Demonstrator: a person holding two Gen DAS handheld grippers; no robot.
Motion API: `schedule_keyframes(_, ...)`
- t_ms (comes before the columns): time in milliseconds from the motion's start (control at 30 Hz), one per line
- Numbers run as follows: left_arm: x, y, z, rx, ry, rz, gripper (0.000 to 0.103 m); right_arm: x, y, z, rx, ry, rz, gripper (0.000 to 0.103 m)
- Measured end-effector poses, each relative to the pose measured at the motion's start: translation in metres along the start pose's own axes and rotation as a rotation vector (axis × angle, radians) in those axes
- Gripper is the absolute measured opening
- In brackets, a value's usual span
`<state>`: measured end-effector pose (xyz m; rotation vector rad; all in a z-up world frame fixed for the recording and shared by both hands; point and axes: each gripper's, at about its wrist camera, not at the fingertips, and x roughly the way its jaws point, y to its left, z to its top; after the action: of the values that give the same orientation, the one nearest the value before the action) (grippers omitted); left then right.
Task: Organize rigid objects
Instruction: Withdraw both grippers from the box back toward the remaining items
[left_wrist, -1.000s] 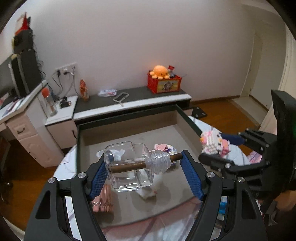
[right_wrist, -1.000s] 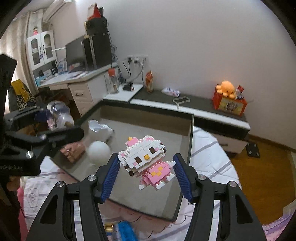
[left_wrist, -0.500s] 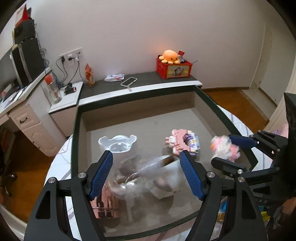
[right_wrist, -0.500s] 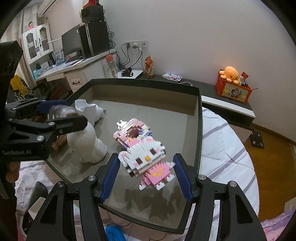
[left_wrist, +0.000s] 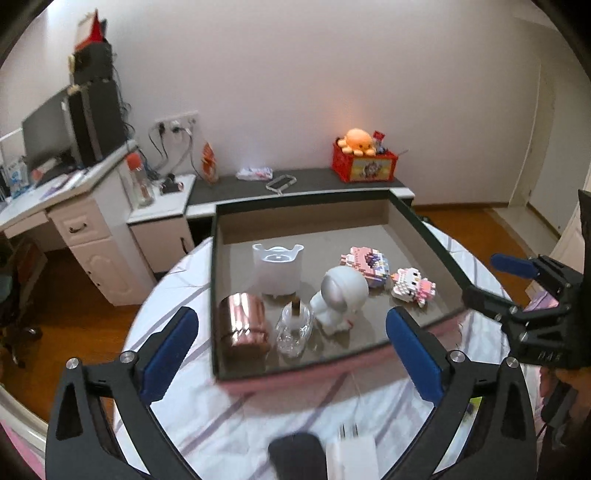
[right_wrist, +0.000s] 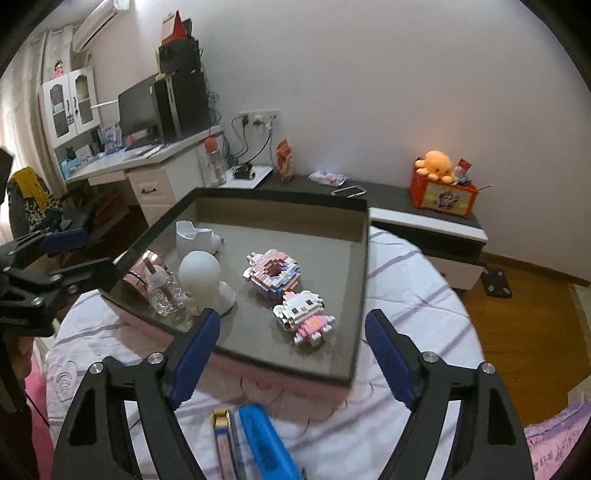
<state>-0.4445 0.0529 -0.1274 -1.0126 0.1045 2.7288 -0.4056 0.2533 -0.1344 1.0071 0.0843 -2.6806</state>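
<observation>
Both wrist views look down, near, sharing the tray (left_wrist: 417, 218) (right_wrist: 364, 258).

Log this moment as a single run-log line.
left gripper: open, empty | right gripper: open, empty | glass bottle, block cat: resting in tray | phase: both items placed, jaws clear

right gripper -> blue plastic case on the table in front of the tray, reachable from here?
Probably yes. The right gripper is open and empty, and the blue plastic case lies on the white striped tablecloth just below its fingers, outside the dark shallow tray. Nothing covers it; a small gold-capped item sits close beside.
</observation>
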Motion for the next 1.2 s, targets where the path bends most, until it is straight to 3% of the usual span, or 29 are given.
schedule_keyframes(267,-0.070,0.000,-0.041,-0.027,-0.074,-0.010,0.103,-0.063,0.009,-0.028,0.027,-0.072,-0.029,0.088)
schedule_keyframes(500,-0.119,-0.007,-0.087,-0.019,-0.112,0.047,0.103,-0.112,0.023,-0.064,0.039,-0.133,-0.057,0.089)
schedule_keyframes(567,-0.124,-0.008,-0.102,-0.015,-0.095,0.044,0.103,-0.121,0.024,-0.075,0.049,-0.137,-0.060,0.091)
schedule_keyframes(633,-0.126,-0.010,-0.111,-0.012,-0.081,0.042,0.103,-0.128,0.024,-0.086,0.059,-0.136,-0.061,0.103)
schedule_keyframes(1200,-0.125,-0.037,-0.131,0.052,-0.033,0.014,0.103,-0.130,0.016,-0.121,0.100,-0.080,-0.058,0.103)
